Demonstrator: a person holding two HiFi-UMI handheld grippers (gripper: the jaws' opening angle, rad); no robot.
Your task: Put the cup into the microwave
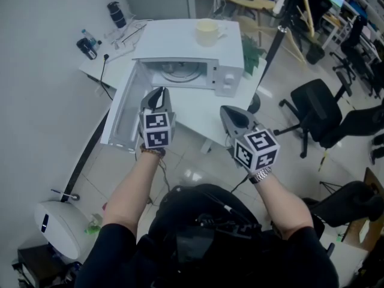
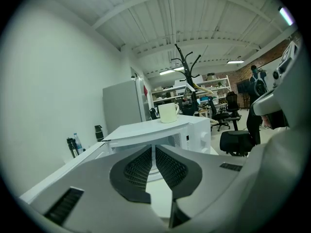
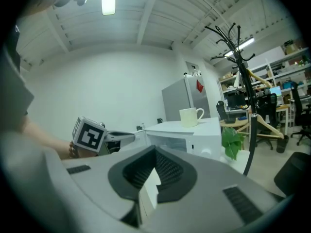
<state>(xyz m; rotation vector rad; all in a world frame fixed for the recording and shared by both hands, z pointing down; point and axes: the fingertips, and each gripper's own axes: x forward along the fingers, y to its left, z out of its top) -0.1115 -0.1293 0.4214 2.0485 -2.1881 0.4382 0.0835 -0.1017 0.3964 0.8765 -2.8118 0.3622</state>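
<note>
Left claw (image 2: 154, 153) and right claw (image 3: 155, 155), both clenched empty, cup (image 1: 207, 32) beyond atop microwave (image 1: 174, 44).

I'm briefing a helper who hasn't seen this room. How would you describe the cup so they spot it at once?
Find the white table against the wall and the white microwave on it, door swung open. The cup stands on the microwave's roof, toward its right end. It is the only cream mug with a handle; the dark bottles stand down on the table.
</note>
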